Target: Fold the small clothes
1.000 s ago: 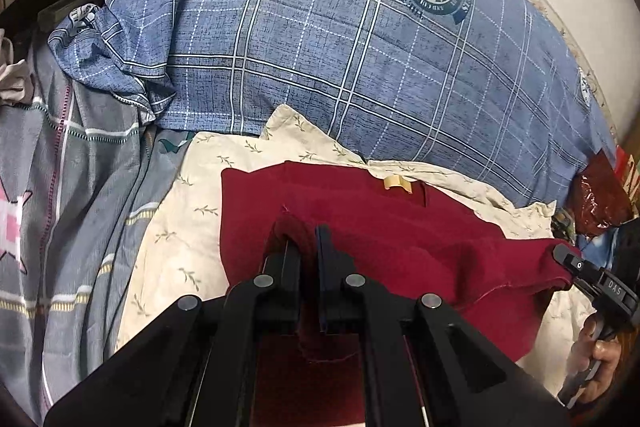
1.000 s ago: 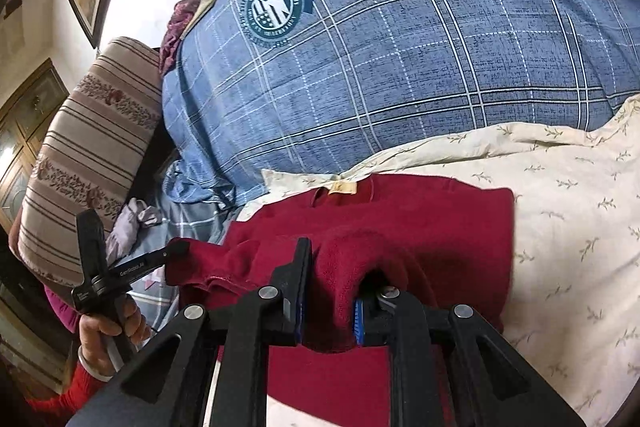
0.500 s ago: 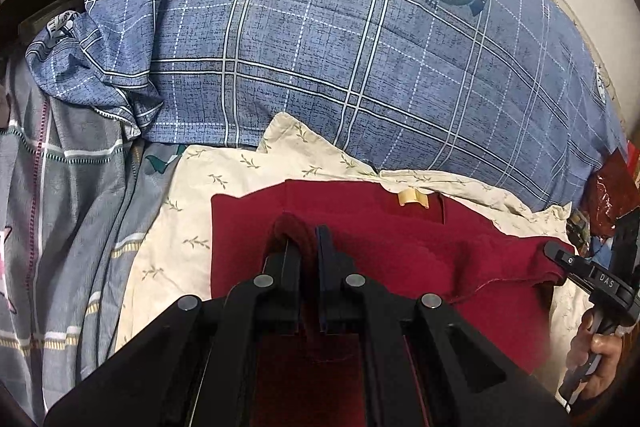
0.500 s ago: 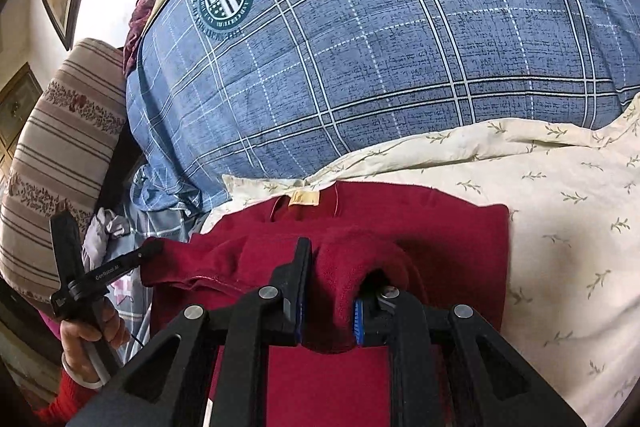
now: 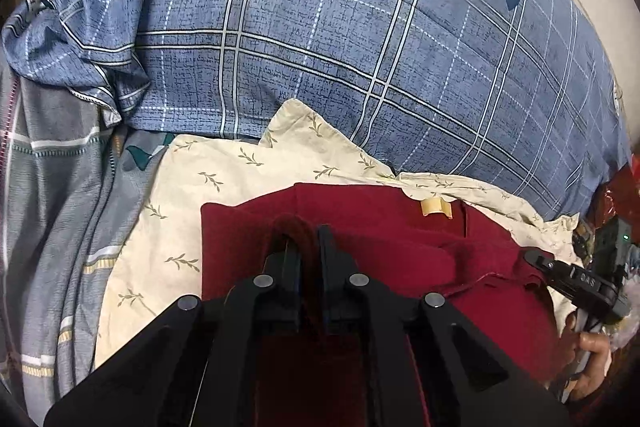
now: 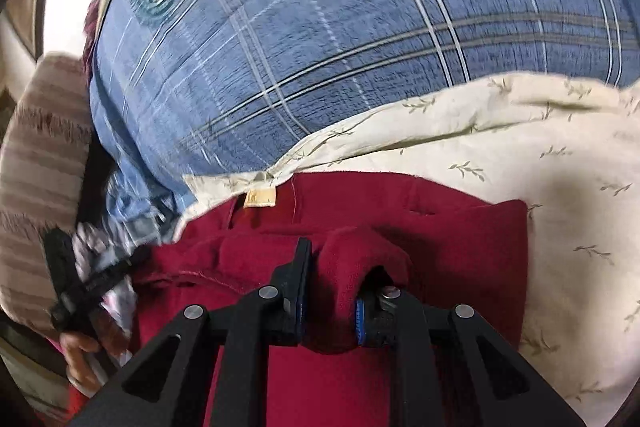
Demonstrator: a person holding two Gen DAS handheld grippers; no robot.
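Both wrist cams are looking steeply down along my fingers, close over the red garment [image 5: 384, 227]; both are sharing its tag [image 6: 260, 197] and the blue plaid pillow [image 5: 320, 27].

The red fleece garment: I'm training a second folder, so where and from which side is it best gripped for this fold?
Grip the red fleece garment by its near folded-over edge, one corner per gripper, coming from the near side toward the collar label. The fleece is thick and bunches readily, and both the left gripper and right gripper are shut on such bunches.
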